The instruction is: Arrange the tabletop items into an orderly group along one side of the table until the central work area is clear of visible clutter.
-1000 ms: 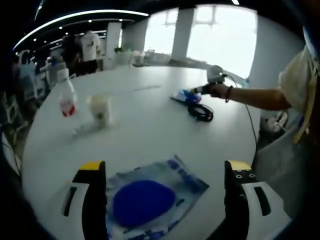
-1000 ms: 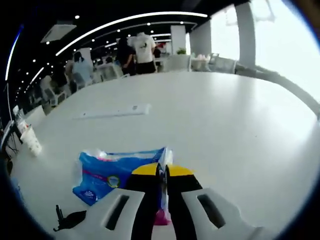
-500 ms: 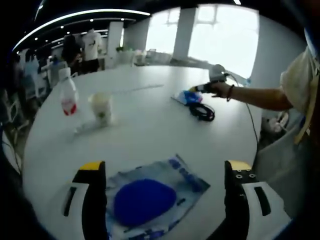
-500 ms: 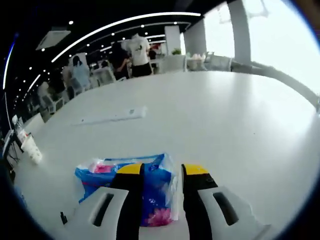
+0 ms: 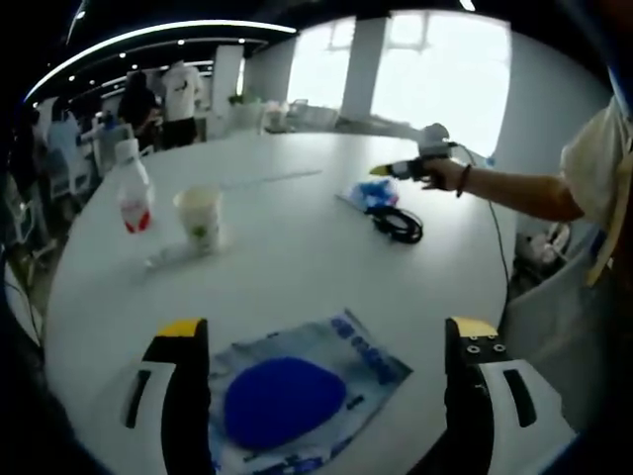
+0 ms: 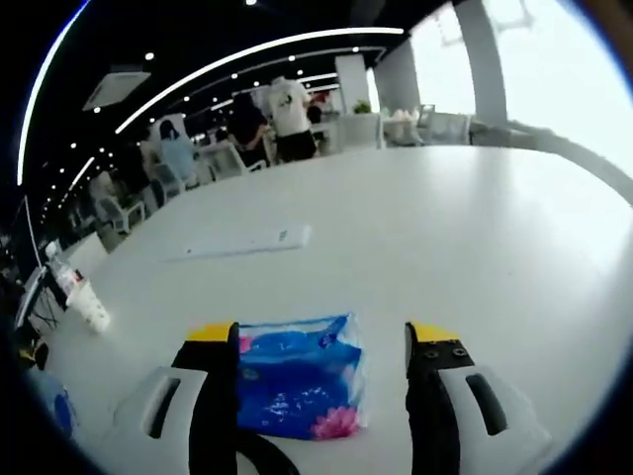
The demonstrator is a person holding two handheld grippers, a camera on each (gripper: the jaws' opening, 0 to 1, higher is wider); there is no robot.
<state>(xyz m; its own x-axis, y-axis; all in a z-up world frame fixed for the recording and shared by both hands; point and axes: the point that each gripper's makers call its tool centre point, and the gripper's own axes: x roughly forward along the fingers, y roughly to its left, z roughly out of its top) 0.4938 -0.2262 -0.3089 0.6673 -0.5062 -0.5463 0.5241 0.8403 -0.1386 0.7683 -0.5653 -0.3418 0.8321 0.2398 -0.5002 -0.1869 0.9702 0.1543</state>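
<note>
Blue tissue pack (image 6: pixel 300 389) flat on white surface (image 6: pixel 475 237), between jaws of right hand-held gripper (image 6: pixel 321 341), jaws wide, nothing gripped. Black cable (image 5: pixel 398 223) just beside pack, toward person. Left hand-held gripper (image 5: pixel 326 332) spread wide over clear bag with blue pad (image 5: pixel 297 391), not touching it, near surface edge. Bottle (image 5: pixel 132 188) and paper cup (image 5: pixel 198 218) stand together, well apart from bag. Long white strip (image 6: pixel 247 240) farther out, maybe ruler, too blurred. Judgement: tissue pack placed, release step. Next: pick another item, likely bag, bring toward group.
</note>
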